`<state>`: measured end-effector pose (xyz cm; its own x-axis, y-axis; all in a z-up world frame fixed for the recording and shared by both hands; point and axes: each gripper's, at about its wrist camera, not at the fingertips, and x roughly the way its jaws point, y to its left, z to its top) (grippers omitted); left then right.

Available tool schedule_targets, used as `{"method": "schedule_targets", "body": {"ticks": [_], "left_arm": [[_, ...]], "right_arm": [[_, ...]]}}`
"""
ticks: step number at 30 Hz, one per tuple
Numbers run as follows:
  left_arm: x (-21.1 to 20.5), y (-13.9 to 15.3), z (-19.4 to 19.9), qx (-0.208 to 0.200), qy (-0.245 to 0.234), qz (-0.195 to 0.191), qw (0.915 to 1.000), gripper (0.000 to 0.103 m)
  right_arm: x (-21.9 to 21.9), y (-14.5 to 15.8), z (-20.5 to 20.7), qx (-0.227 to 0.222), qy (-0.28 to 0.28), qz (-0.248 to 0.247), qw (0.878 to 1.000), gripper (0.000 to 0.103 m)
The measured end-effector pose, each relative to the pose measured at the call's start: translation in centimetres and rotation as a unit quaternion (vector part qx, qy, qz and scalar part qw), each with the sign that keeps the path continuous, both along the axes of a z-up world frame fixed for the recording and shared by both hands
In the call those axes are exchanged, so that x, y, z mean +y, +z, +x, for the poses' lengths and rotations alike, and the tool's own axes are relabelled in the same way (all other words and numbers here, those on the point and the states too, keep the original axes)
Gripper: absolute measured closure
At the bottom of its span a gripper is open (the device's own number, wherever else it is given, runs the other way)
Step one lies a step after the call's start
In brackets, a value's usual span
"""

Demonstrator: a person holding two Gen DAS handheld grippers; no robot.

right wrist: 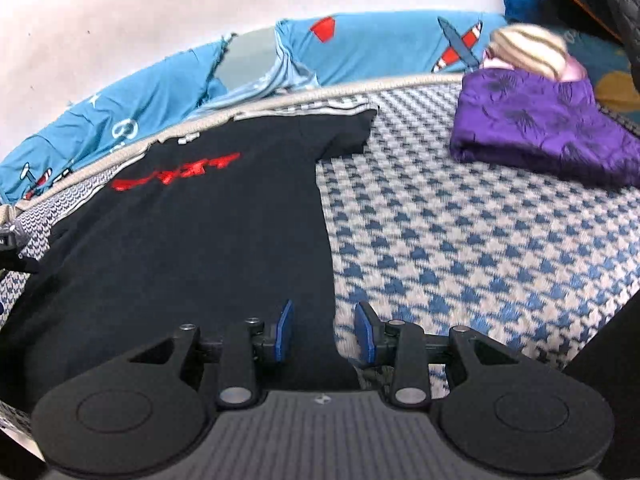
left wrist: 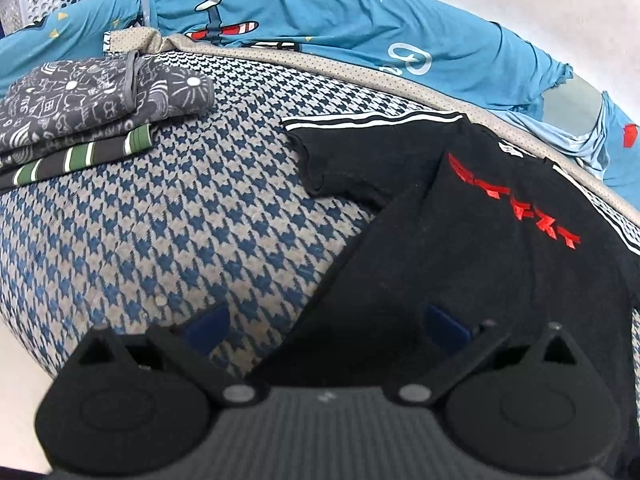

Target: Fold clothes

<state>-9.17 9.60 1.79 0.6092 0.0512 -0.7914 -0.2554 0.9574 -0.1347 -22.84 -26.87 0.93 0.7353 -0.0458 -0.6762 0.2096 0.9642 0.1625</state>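
Black T-shirt with red lettering lies spread flat on houndstooth cover.

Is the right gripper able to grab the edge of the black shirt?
Probably yes. The right gripper is open, and the black shirt edge lies between its fingers with nothing covering it.

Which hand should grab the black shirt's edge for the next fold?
Probably right: the right hand-held gripper is open, straddling the black shirt's side edge. The left hand-held gripper is open too, wider.

Left claw tilts downward, its 2 blue pads spread wide; right claw tilts downward, pads parted narrowly, gripping nothing.
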Motion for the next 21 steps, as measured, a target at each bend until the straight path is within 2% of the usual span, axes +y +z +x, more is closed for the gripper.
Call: {"method": "schedule_targets", "body": {"ticks": [4,5,6,7,10,17,21], "left_arm": [[0.2,-0.3,0.1,0.004,0.01,-0.002,0.9999,0.0],[0.4,-0.4,0.1,0.005,0.015,-0.004,0.9999,0.0],[0.5,-0.5,0.2,0.007,0.02,-0.006,0.9998,0.0],[0.7,-0.6,0.2,0.007,0.024,-0.008,0.9996,0.0],[1.0,-0.7,0.1,0.007,0.035,-0.012,0.9993,0.0],[1.2,-0.9,0.1,0.012,0.048,0.007,0.9988,0.0],[1.0,-1.1,0.1,0.016,0.046,0.014,0.9987,0.0]], "right_arm": [[-0.1,-0.9,-0.1,0.014,0.002,0.019,1.0,0.07],[0.0,-1.0,-0.1,0.013,0.003,0.015,1.0,0.079],[0.0,-1.1,-0.1,0.013,0.004,0.014,1.0,0.094],[0.0,-1.2,0.0,0.014,0.005,0.016,1.0,0.096],[-0.3,-1.0,-0.1,0.014,-0.002,0.023,1.0,0.099],[-1.1,0.7,-1.6,-0.004,-0.023,-0.004,1.0,0.1],[-1.9,0.2,-2.0,0.018,-0.049,-0.011,0.999,0.1]]}}
